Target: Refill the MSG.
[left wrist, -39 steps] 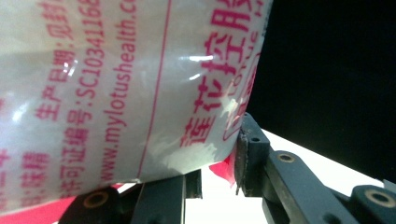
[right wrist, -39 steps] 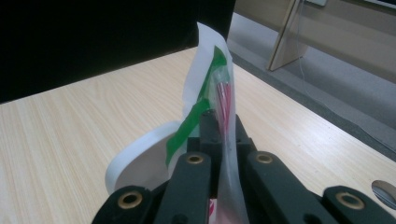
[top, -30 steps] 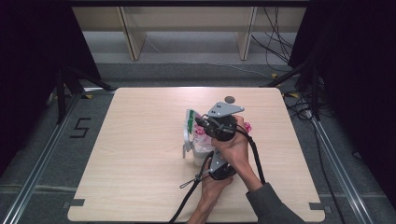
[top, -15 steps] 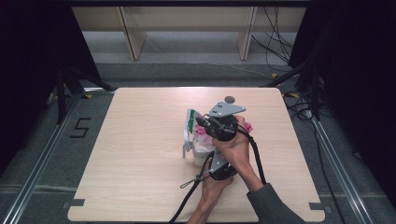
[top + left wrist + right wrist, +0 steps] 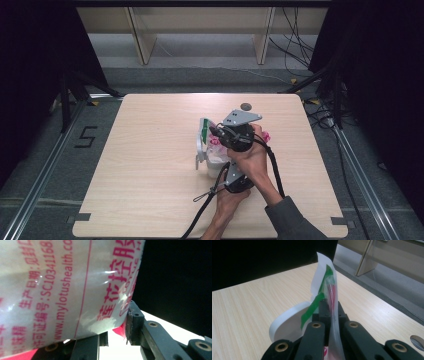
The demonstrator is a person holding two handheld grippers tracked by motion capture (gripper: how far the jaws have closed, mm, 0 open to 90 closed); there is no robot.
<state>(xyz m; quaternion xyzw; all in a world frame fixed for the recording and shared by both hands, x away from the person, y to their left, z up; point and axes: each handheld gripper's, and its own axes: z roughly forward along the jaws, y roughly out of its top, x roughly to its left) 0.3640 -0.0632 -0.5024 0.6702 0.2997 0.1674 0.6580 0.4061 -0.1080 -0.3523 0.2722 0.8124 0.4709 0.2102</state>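
Plastic packet [image 5: 210,145] printed in red and green sits near the table's [image 5: 140,190] centre, clamped between both tools: your right gripper [image 5: 329,307] pinches its top edge, your left gripper [image 5: 116,330] grips its lower part. Opening looks unfinished. A small dark disc [image 5: 245,106] lies at twelve o'clock, well clear.

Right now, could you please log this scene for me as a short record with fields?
Surface: wooden table
Object: plastic bag with red print, near the table's middle
Left gripper: shut on the bag's lower part
Right gripper: shut on the bag's thin top edge
Other: small dark disc near the far edge
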